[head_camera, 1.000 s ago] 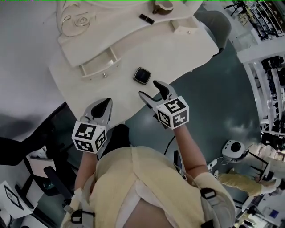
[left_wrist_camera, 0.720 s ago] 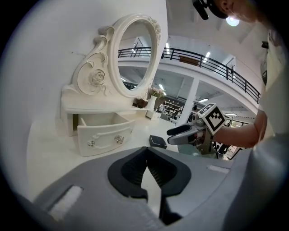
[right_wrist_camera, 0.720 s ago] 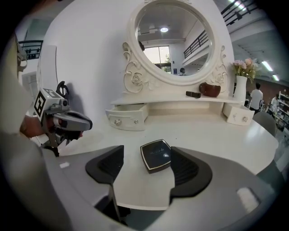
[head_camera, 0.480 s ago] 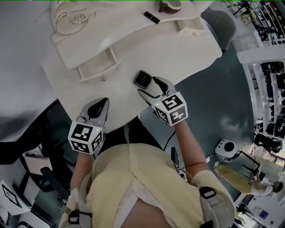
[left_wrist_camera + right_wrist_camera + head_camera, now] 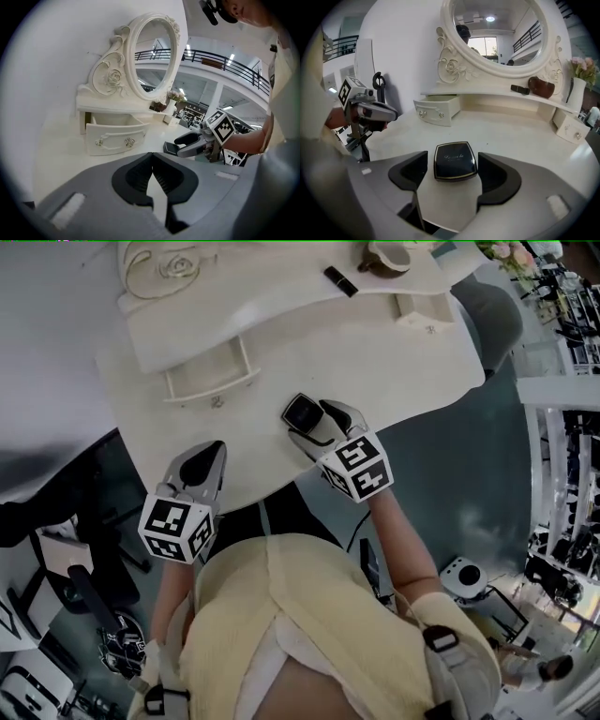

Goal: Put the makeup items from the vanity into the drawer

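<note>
Indoors, white vanity top, right gripper fingers just opened astride compact (untouched), left gripper fingers clenched.

The left gripper, jaws together on nothing, faces the white vanity with its open drawer and oval mirror, while the right gripper sits at a dark compact.

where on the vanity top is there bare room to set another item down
Bare tabletop lies between the open drawer and the small right drawer, behind the compact. Crowded: the compact, straddled by the right hand-held gripper, jaws just opening, and the shelf with the lipstick and brown pot.
</note>
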Demonstrator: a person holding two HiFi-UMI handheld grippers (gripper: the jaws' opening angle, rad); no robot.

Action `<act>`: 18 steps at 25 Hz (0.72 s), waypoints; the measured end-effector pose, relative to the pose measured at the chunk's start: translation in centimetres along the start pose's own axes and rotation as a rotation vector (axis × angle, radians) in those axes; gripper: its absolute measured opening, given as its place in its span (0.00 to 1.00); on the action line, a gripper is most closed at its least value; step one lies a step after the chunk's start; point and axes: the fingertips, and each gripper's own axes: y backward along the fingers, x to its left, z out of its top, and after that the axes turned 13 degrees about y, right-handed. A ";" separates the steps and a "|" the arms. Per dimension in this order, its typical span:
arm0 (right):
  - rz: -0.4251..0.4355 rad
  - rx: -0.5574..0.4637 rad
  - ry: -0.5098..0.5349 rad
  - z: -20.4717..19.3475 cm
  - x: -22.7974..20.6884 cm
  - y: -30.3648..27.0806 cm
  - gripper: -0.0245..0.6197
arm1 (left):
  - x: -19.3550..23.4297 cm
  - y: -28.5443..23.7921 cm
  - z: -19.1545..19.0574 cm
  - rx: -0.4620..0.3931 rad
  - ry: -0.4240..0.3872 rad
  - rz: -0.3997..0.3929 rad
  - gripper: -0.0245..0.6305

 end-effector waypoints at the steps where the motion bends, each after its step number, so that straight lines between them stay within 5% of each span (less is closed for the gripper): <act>1: 0.014 0.001 0.005 0.0 0.0 -0.3 0.53 | 0.0 0.0 0.0 -0.005 0.007 0.013 0.04; 18: 0.090 0.010 0.143 -0.8 0.1 -2.0 0.54 | 0.2 -0.6 -0.4 -0.062 0.069 0.163 0.04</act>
